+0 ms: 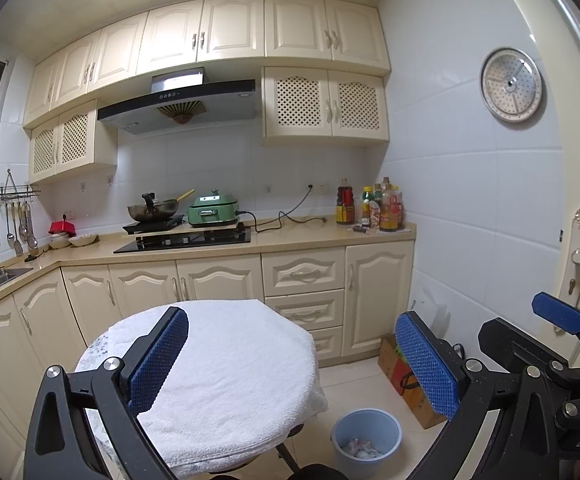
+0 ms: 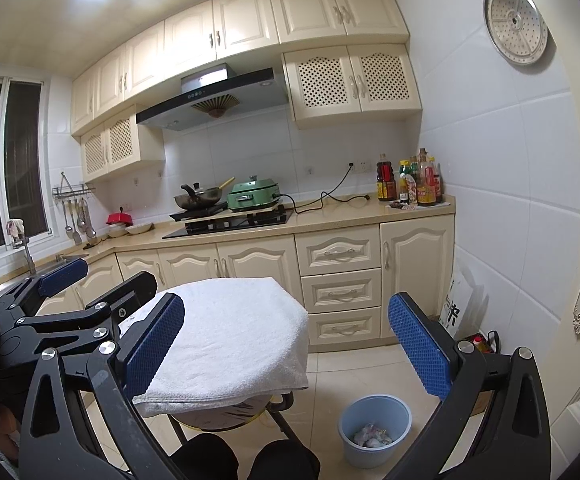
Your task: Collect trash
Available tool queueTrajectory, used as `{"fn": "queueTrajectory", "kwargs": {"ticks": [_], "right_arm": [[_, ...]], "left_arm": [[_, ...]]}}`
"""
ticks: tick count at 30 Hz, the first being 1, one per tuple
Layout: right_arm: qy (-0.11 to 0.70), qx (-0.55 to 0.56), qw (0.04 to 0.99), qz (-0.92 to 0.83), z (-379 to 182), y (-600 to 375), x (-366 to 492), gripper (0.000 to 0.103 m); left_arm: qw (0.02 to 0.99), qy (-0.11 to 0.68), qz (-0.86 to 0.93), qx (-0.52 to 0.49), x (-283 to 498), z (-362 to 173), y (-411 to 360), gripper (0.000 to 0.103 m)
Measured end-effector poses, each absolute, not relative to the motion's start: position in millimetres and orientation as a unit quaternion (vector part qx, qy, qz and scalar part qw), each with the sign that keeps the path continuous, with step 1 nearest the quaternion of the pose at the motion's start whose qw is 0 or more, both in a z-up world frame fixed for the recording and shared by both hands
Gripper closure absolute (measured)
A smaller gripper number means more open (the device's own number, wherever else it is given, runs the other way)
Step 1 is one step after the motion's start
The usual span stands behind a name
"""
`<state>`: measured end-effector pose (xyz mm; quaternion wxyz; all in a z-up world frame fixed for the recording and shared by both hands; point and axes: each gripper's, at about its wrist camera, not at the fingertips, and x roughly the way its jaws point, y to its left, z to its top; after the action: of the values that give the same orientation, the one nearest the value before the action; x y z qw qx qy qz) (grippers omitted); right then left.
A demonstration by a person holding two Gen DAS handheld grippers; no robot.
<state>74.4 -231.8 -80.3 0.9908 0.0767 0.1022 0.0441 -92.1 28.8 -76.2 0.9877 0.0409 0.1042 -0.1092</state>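
Both tongs I hold released and empty: left tongs (image 1: 291, 364), right tongs (image 2: 286, 350). Crumpled trash (image 2: 371, 435) lies in the blue bin (image 2: 373, 404) on the floor, lower right of frame, below and right of the towel-covered surface (image 2: 242, 332).

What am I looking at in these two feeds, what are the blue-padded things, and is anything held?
Each feed comes from a camera on a hand-held grabber, looking along its two blue-padded fingers. The left tongs and the right tongs are both open and empty. In front is a small table covered by a white towel, with nothing visible on it. On the floor to its right stands a blue bin with crumpled trash inside. Behind is a kitchen counter.
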Motion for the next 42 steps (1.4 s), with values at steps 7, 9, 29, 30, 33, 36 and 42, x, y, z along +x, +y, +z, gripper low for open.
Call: {"fn": "queueTrajectory", "kwargs": {"ticks": [7,9,29,30,33,36,42], "right_arm": [[0.103,0.077,0.991,0.044,-80,-231,74,0.000],[0.103,0.077,0.991,0.044,-80,-231,74,0.000],[0.103,0.077,0.991,0.045,-80,-231,74,0.000],[0.103,0.077,0.991,0.044,-80,-231,74,0.000],[0.103,0.077,0.991,0.044,-80,-231,74,0.000],[0.103,0.077,0.991,0.045,-80,-231,74,0.000],[0.104,0.077,0.991,0.044,-80,-232,74,0.000]], "left_arm": [[0.988,0.104,-0.108,0.041,-93,-77,27,0.001],[0.988,0.104,-0.106,0.041,-94,-78,23,0.001],[0.989,0.100,-0.102,0.041,-97,-80,19,0.001],[0.989,0.100,-0.102,0.041,-97,-80,19,0.001],[0.989,0.099,-0.102,0.041,-97,-80,19,0.001],[0.989,0.099,-0.102,0.041,-97,-80,20,0.001],[0.989,0.100,-0.101,0.041,-97,-80,20,0.001]]}}
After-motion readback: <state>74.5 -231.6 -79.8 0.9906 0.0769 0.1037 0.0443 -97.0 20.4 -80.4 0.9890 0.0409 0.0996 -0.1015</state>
